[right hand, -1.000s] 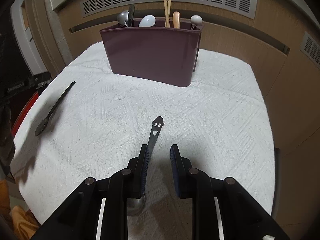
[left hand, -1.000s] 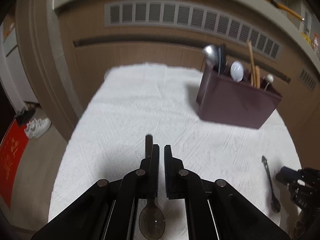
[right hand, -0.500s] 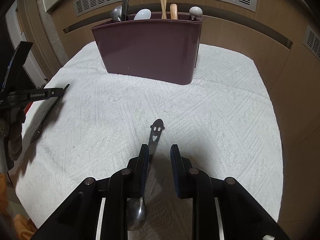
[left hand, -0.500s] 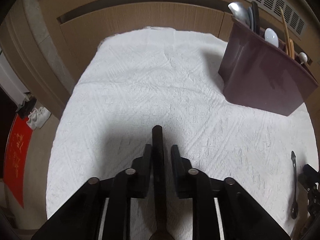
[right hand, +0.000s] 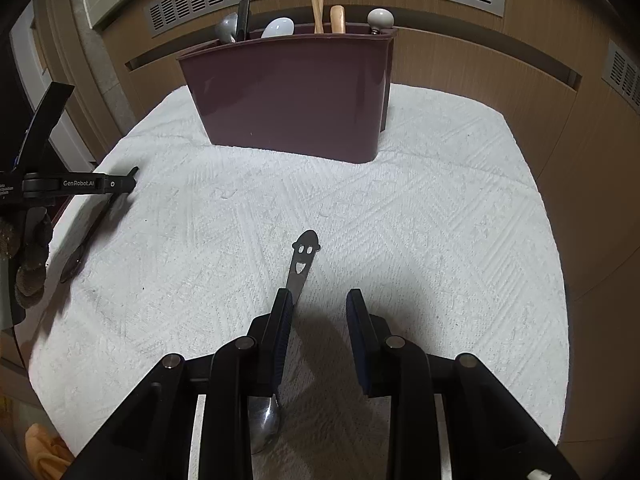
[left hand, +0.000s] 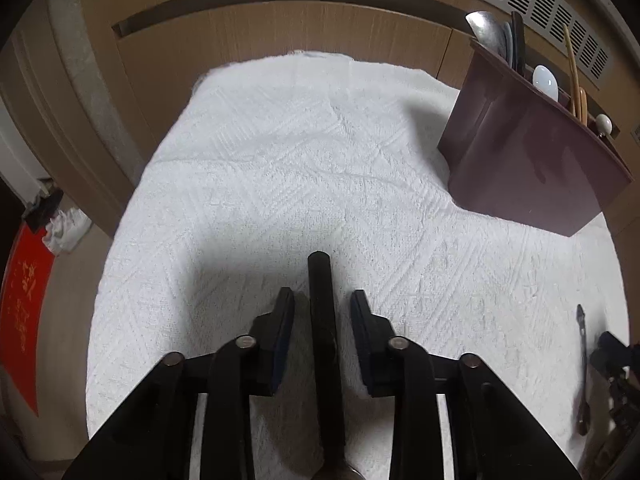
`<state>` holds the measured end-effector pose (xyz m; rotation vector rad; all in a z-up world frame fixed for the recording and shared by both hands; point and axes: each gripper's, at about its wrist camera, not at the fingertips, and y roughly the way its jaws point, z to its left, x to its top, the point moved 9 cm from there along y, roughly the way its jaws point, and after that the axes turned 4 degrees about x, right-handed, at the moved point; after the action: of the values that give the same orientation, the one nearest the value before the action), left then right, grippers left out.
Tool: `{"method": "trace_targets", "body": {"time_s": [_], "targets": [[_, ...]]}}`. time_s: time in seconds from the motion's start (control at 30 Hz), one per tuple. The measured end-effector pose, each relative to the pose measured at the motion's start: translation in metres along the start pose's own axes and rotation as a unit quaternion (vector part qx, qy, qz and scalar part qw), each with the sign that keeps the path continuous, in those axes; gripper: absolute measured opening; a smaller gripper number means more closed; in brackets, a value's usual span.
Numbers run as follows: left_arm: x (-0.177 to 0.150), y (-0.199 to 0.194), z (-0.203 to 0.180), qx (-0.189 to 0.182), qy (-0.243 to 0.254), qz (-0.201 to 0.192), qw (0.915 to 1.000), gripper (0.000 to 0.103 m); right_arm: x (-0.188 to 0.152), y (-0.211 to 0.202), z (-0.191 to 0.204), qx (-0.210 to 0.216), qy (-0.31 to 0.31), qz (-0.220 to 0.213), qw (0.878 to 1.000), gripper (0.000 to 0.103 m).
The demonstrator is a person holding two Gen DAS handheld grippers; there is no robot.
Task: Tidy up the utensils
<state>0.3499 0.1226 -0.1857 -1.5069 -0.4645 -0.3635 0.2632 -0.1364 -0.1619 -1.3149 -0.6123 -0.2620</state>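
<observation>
Straddling the black-handled spoon [left hand: 325,344] on the white-clothed desk [left hand: 280,184], the left gripper [left hand: 322,312] has open fingers closing in, pads clear; next: pinch, then lift toward the maroon utensil holder [left hand: 532,168].

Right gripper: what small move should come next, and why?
Probably nudge the right gripper left in its view. Its jaws have just been opening, and the handle of the smiley spoon runs under the finger on that side, not centred in the gap, so closing might miss it.
</observation>
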Motion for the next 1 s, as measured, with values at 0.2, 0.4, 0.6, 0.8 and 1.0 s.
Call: {"method": "trace_targets", "body": {"time_s": [0.2, 0.4, 0.6, 0.8, 1.0], "targets": [[0.004, -0.040, 0.001, -0.024, -0.041, -0.074, 0.9961, 0.012, 0.005, -0.008, 0.002, -0.006, -0.011, -0.008, 1.000, 0.027], [0.014, -0.133, -0.012, -0.041, -0.046, -0.217, 0.9742, 0.012, 0.010, -0.004, 0.006, -0.002, -0.016, -0.001, 1.000, 0.027], [0.011, -0.178, -0.027, -0.068, -0.030, -0.276, 0.9583, 0.012, 0.017, 0.014, 0.011, -0.005, -0.012, 0.012, 1.000, 0.027], [0.007, -0.188, -0.029, -0.077, -0.027, -0.293, 0.9526, 0.012, 0.028, 0.034, 0.009, -0.032, -0.011, 0.015, 0.999, 0.027], [0.000, -0.178, -0.027, -0.085, -0.036, -0.274, 0.9572, 0.012, 0.028, 0.035, 0.015, -0.045, -0.040, 0.016, 0.998, 0.024]]}}
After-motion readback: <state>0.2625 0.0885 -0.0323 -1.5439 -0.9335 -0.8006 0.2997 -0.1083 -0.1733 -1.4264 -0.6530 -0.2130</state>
